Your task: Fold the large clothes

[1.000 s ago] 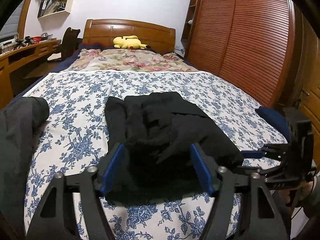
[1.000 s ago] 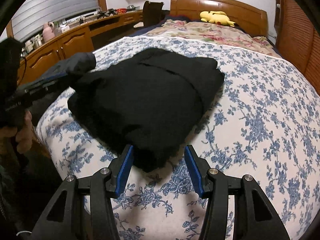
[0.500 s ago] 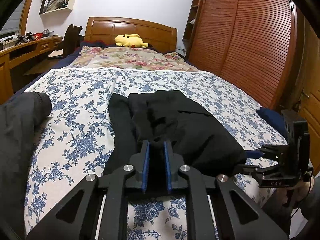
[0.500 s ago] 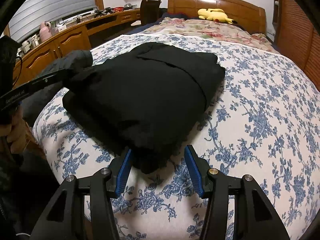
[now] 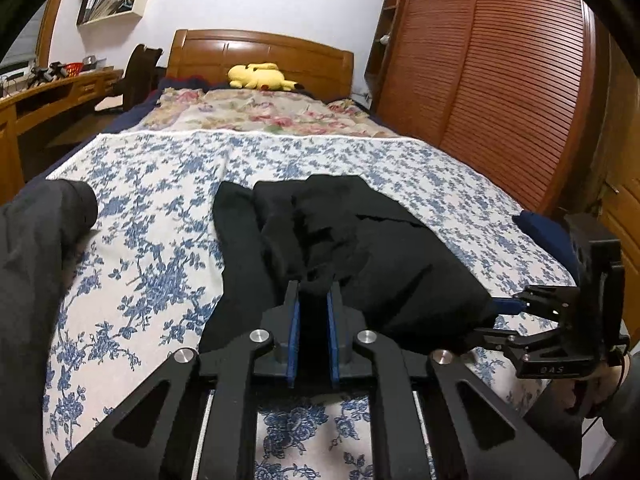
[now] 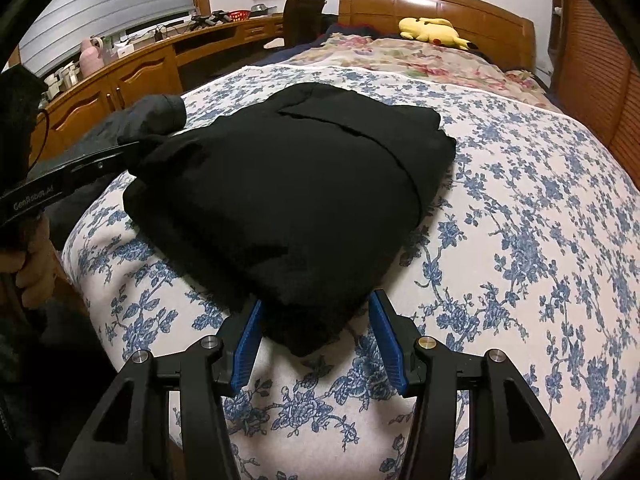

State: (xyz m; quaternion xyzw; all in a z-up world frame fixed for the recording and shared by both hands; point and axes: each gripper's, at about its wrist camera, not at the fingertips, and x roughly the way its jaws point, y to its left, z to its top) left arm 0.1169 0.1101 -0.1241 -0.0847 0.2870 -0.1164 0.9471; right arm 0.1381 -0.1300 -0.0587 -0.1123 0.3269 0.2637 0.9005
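Observation:
A black garment (image 5: 360,248) lies partly folded on the blue-flowered bedspread (image 5: 160,208); it also shows in the right wrist view (image 6: 296,200). My left gripper (image 5: 314,296) is shut on a near fold of the garment and lifts it a little. My right gripper (image 6: 316,312) is open, its blue pads on either side of the garment's near corner, not closed on it. The right gripper also shows at the right of the left wrist view (image 5: 508,304), at the garment's edge. The left gripper shows at the left of the right wrist view (image 6: 128,148).
A dark grey garment (image 5: 36,248) lies at the bed's left edge. A yellow plush toy (image 5: 260,77) sits by the wooden headboard (image 5: 256,52). A louvred wardrobe (image 5: 500,80) stands on the right, a wooden desk (image 6: 132,76) on the left.
My left gripper closed on the near fold of the black garment and now holds it slightly raised. My right gripper stayed open and moved a little closer around the garment's corner.

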